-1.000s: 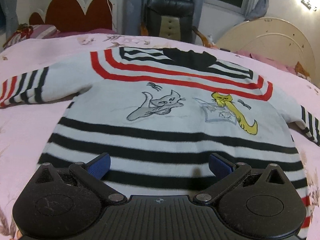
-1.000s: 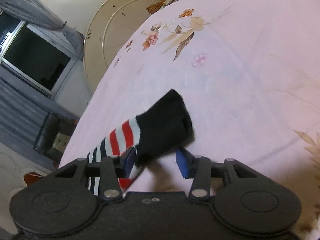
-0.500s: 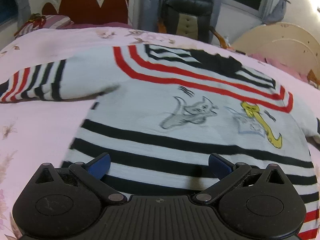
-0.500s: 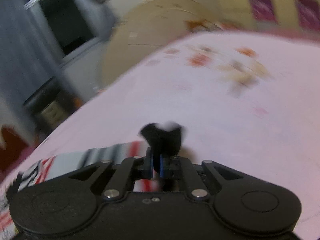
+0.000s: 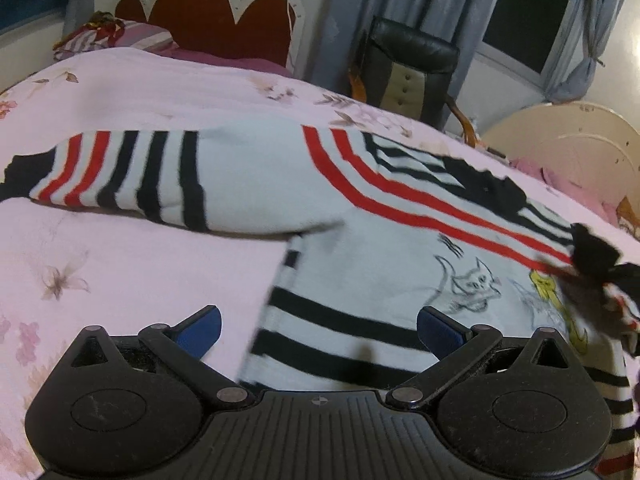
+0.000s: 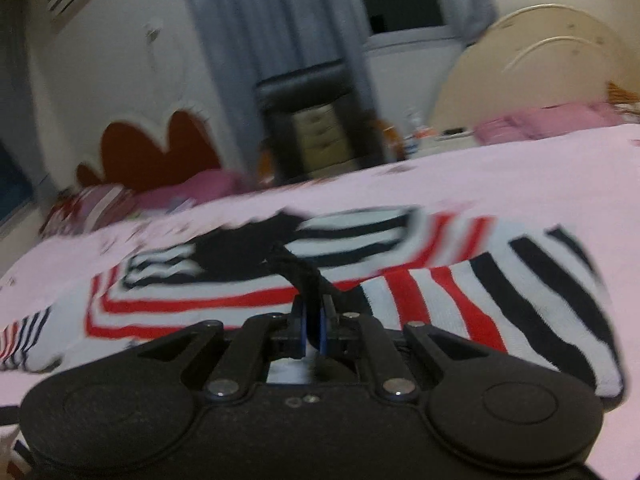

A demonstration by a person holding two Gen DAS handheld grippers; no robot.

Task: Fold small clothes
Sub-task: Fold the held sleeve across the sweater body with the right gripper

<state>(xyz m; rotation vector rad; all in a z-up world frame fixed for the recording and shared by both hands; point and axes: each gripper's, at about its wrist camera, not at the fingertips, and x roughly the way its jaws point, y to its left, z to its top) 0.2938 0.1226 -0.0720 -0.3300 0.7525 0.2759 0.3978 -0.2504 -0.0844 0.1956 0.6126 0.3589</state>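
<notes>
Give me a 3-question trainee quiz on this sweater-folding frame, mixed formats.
1. True or false: the left gripper is clamped on the sweater's hem.
2. Multiple choice: what is pinched between the right gripper's fingers? A) the black cuff of a sleeve B) the pink bedsheet C) the pillow
3. Fill in: the sweater's other sleeve, seen in the left wrist view, lies ____ on the bed.

Key:
1. False; its fingers stand wide apart over the sweater's edge, holding nothing.
2. A
3. Spread out flat, not yet folded in.
</notes>
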